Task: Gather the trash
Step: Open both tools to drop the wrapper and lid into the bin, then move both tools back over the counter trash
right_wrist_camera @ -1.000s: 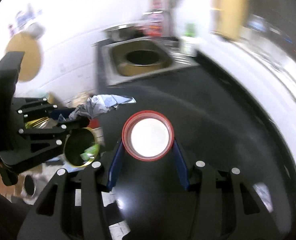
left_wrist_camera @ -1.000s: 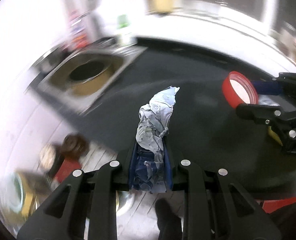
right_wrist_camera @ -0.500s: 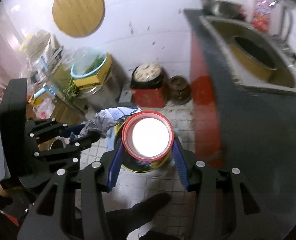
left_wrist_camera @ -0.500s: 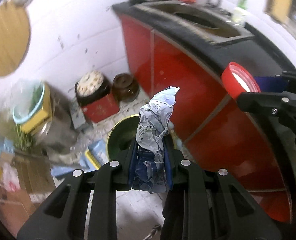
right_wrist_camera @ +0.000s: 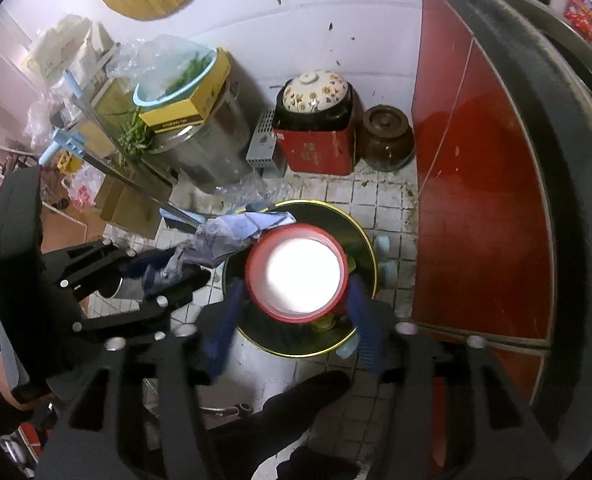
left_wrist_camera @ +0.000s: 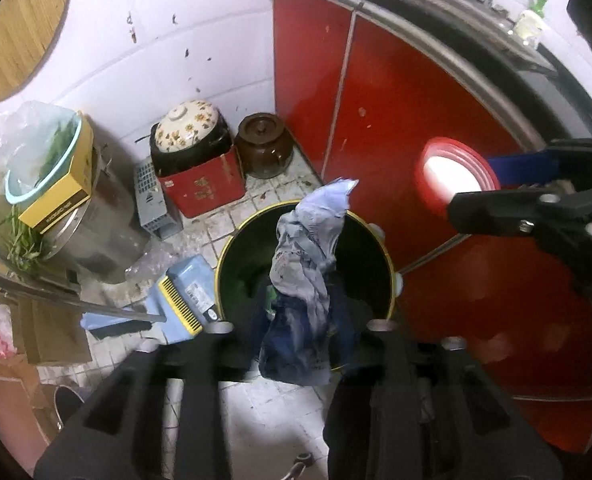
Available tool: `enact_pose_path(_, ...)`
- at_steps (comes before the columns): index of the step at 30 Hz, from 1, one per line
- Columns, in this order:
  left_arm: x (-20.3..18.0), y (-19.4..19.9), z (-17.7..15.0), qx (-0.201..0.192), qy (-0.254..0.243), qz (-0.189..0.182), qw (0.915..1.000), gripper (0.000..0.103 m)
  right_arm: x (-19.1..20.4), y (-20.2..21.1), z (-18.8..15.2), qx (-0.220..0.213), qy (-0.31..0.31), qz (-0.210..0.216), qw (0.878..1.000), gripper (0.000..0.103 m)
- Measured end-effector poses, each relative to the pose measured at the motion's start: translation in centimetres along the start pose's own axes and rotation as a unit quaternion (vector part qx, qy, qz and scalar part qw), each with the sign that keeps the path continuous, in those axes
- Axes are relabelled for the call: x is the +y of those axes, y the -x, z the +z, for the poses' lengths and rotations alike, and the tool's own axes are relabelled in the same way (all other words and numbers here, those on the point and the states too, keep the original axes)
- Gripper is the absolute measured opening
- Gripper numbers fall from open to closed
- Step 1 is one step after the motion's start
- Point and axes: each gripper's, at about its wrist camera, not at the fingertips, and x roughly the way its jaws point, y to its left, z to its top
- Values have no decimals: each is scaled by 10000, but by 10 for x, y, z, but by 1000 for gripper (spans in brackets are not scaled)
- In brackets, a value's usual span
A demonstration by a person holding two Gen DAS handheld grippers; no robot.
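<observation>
My left gripper [left_wrist_camera: 302, 316] is shut on a crumpled blue-white wrapper [left_wrist_camera: 308, 256] and holds it above the round black trash bin [left_wrist_camera: 360, 276] with a yellow rim on the tiled floor. My right gripper [right_wrist_camera: 296, 308] is shut on a red-rimmed round container [right_wrist_camera: 302, 272] with a white inside, held over the same bin [right_wrist_camera: 360, 244]. In the left wrist view the container [left_wrist_camera: 452, 176] and right gripper [left_wrist_camera: 536, 208] show at the right. In the right wrist view the left gripper [right_wrist_camera: 163, 276] with the wrapper [right_wrist_camera: 231, 232] shows at the left.
Red cabinet doors [left_wrist_camera: 416, 100] under a black counter stand to the right of the bin. A red box with a floral-lidded pot [left_wrist_camera: 191, 156], a brown jar [left_wrist_camera: 261, 144], a steel pot with a yellow box [left_wrist_camera: 67, 200] and a blue dustpan [left_wrist_camera: 183, 296] crowd the floor.
Both grippers swung off the black counter and down towards the floor. The bin now lies directly below the wrapper and the red-rimmed container. Both grips are unchanged.
</observation>
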Motion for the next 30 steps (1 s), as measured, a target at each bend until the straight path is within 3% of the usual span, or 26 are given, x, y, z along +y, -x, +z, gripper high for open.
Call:
enact_pose_path(2, 5, 1, -3, -140, 76, 179, 9997, 78, -3, 1, 0, -46, -17, -25, 10000, 77)
enact_pose_path(7, 6, 6, -4, -40, 32, 87, 9999, 79, -8, 15, -11, -50, -54, -38, 10000, 78)
enact_pose_path(11, -8, 28, -2, -116, -160, 52, 9998, 79, -14, 49, -27, -220, -168, -150, 9995, 78)
enact_pose_path(15, -41, 62, 13, -290, -505, -150, 9982, 80, -32, 111, -52, -592, -523, -340, 9963, 79)
enact_pose_path(20, -123, 113, 39, -668, -1362, -780, 9853, 84, -64, 211, -108, -1202, -1241, -931, 9805, 82)
enact_pose_path(22, -161, 130, 46, -773, -1756, -1142, 9748, 84, -78, 246, -133, -1396, -1558, -1153, 9711, 83)
enact_pose_path(25, -231, 157, 52, -959, -2533, -1683, 9478, 84, -99, 303, -187, -1731, -2204, -1625, 9461, 83)
enact_pose_path(30, -347, 197, 39, -1013, -3661, -2660, 8860, 85, -123, 379, -289, -2079, -3204, -2369, 8933, 83)
